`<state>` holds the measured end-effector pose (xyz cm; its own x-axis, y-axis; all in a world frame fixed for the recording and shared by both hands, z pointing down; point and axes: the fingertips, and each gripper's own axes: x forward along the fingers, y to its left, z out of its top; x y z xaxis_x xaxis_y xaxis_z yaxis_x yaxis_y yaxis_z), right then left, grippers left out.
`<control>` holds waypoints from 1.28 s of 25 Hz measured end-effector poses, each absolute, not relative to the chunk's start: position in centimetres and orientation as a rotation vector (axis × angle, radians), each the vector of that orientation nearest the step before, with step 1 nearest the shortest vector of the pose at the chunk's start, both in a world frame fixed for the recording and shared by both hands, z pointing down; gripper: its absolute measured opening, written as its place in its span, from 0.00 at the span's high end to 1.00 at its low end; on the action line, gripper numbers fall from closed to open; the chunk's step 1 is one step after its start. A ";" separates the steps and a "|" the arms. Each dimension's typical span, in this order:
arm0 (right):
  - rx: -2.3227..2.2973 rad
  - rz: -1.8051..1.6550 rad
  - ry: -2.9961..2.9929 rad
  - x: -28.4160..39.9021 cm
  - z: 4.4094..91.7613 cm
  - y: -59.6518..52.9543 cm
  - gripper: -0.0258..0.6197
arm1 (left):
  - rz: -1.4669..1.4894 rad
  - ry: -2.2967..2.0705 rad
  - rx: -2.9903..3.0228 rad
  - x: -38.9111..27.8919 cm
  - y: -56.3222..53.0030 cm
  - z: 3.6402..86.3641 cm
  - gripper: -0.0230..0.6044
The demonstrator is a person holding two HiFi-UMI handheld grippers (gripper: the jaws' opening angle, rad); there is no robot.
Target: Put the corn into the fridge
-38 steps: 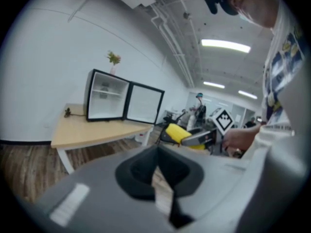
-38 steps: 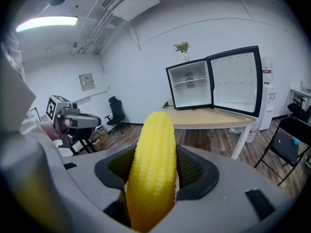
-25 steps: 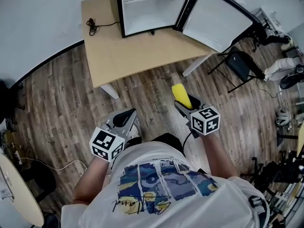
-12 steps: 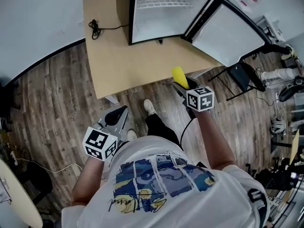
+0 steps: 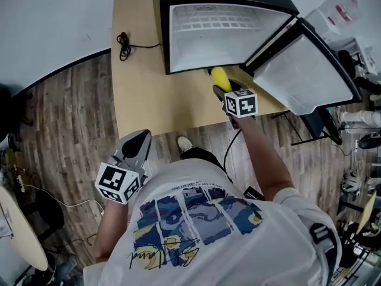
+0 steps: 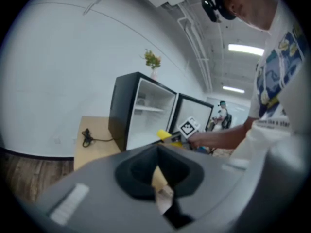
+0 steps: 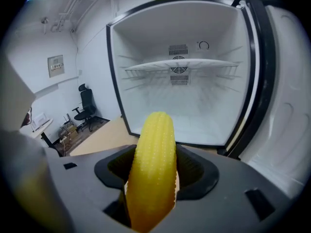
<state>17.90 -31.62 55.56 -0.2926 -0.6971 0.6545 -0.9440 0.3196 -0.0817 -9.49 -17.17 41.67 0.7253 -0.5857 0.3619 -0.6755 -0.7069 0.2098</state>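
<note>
A black cord lies near the back left corner of the table. The left gripper hangs low, off the front edge of the table, over the wood floor. Its jaws are pressed together and there is nothing between them.

The fridge stands on the back right part of the table, wide open. The corn is in the air right at the mouth of the fridge, but I think it is not inside yet. The right gripper is pinching the corn, and most of the corn sticks out past the jaws. The door swings out past the right edge of the table.

What could go wrong? The tip could bump the wire shelf or the bottom lip of the fridge if the hand goes in too high or too low. The corn is round and smooth, so it might roll back out when it is let go.

The corn hides part of the fridge floor in the right gripper view. The end held in the jaws cannot be seen. From above, the inside of the fridge is just a white blur.
</note>
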 end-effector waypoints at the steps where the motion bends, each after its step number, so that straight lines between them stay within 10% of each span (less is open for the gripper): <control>1: 1.442 0.630 -2.078 18.3 56.0 -33.2 0.57 | 0.390 -1.002 2.593 -9.2 -18.0 41.6 0.95; 32: 1.538 0.620 -1.995 20.9 63.7 -57.5 0.57 | 0.459 -1.474 2.234 -10.5 -22.2 42.9 0.95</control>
<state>20.88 -57.51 63.68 -0.2025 -0.7208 0.6629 -0.9696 0.2424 -0.0325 -10.54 -22.24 42.87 0.3825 -0.7833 0.4900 -0.9230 -0.3475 0.1651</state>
